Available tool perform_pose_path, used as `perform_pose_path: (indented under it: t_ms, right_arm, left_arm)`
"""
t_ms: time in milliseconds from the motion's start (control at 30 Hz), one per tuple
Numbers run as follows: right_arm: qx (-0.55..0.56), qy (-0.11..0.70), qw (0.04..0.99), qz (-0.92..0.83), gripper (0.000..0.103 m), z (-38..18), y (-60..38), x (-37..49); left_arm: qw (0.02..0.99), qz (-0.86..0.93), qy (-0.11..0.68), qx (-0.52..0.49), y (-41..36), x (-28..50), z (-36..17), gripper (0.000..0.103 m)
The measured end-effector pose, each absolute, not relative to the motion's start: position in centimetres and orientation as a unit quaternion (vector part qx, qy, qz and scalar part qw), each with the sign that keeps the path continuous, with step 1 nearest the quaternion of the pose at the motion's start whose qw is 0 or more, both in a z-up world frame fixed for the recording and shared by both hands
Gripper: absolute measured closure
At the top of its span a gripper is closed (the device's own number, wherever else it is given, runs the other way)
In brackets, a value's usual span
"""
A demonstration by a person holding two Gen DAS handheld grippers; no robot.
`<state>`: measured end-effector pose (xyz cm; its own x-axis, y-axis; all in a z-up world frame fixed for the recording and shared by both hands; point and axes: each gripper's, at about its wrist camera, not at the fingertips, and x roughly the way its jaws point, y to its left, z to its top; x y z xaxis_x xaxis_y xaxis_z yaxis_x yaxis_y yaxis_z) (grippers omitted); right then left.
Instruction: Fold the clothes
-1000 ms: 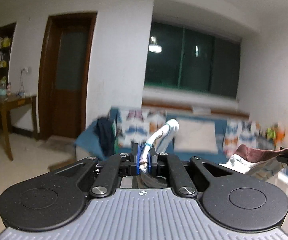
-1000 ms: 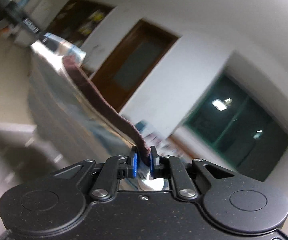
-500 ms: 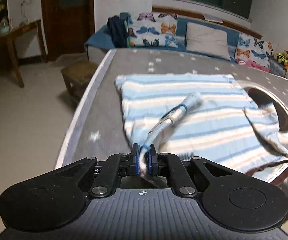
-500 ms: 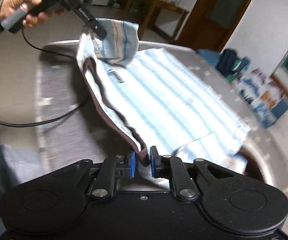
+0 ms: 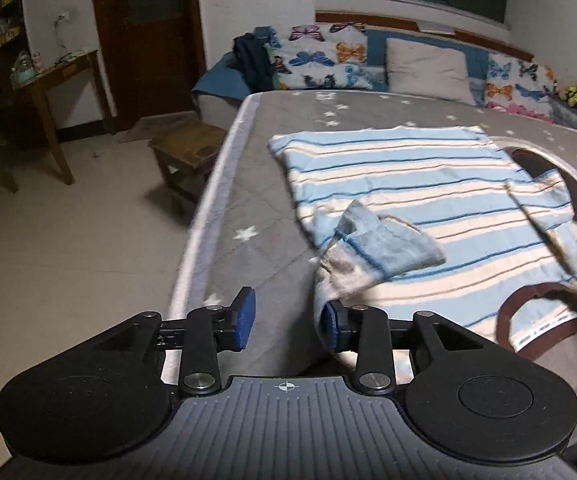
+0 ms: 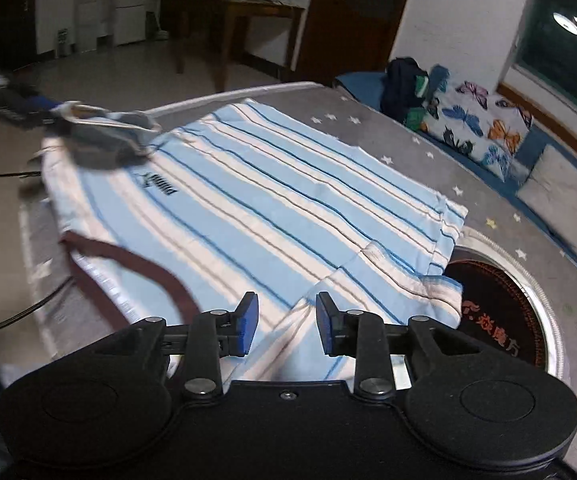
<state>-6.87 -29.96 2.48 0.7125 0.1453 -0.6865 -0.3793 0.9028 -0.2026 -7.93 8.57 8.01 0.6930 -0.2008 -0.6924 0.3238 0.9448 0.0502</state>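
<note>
A blue and white striped T-shirt [image 5: 420, 192] with a brown collar [image 5: 544, 312] lies spread on the grey star-patterned table top [image 5: 256, 216]. My left gripper [image 5: 288, 320] is open at the near edge; the left sleeve [image 5: 376, 248] lies crumpled just past its right finger. In the right wrist view the shirt [image 6: 272, 200] lies flat, and my right gripper [image 6: 286, 320] is open just above the right sleeve [image 6: 368, 292]. The left gripper [image 6: 20, 112] shows at the far left, blurred, by the other sleeve.
A round dark inset [image 6: 504, 312] with a metal rim sits in the table beside the shirt. A sofa with butterfly cushions [image 5: 328, 60] stands behind. A wooden stool [image 5: 188, 152] and a side table [image 5: 48, 84] stand on the tiled floor to the left.
Both grippers have opened and let go of the shirt. The shirt, held up in the air a second ago, now lies on the table with both sleeves dropped.
</note>
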Motion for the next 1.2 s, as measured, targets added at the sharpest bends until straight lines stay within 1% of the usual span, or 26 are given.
perform_pose_path:
  t_ms: [200, 333, 500, 567, 633, 867, 1000, 1200]
  right_arm:
    - [-0.164, 0.347, 0.915, 0.125, 0.067, 1.2, -30.3, -4.5]
    - [-0.158, 0.351, 0.916, 0.116, 0.067, 0.9, -30.6, -3.8]
    - [-0.155, 0.361, 0.914, 0.104, 0.067, 0.0, -30.7, -2.9]
    - [-0.150, 0.365, 0.913, 0.100, 0.067, -0.4, -30.8, -2.6]
    - [-0.143, 0.369, 0.913, 0.095, 0.067, -0.7, -31.1, -2.2]
    - [-0.115, 0.383, 0.912, 0.088, 0.067, -1.5, -31.8, -1.7]
    - [-0.109, 0.382, 0.914, 0.083, 0.067, -1.6, -31.7, -1.4]
    - [-0.111, 0.388, 0.912, 0.072, 0.081, -2.6, -31.5, -0.8]
  left_arm:
    - [0.925, -0.083, 0.359, 0.097, 12.0, -9.4, 9.4, 0.063]
    - [0.929, -0.040, 0.353, 0.107, 15.0, -10.8, 11.5, 0.063]
    - [0.924, -0.003, 0.351, 0.150, 16.6, -11.8, 12.9, 0.059]
    - [0.925, 0.003, 0.349, 0.149, 16.9, -11.8, 13.0, 0.054]
    - [0.926, 0.001, 0.350, 0.140, 16.9, -11.8, 12.7, 0.053]
    - [0.920, -0.064, 0.369, 0.114, 13.2, -10.4, 9.0, 0.053]
    - [0.921, -0.112, 0.358, 0.102, 10.3, -9.7, 8.0, 0.053]
    - [0.918, -0.169, 0.347, 0.086, 6.3, -8.7, 6.6, 0.053]
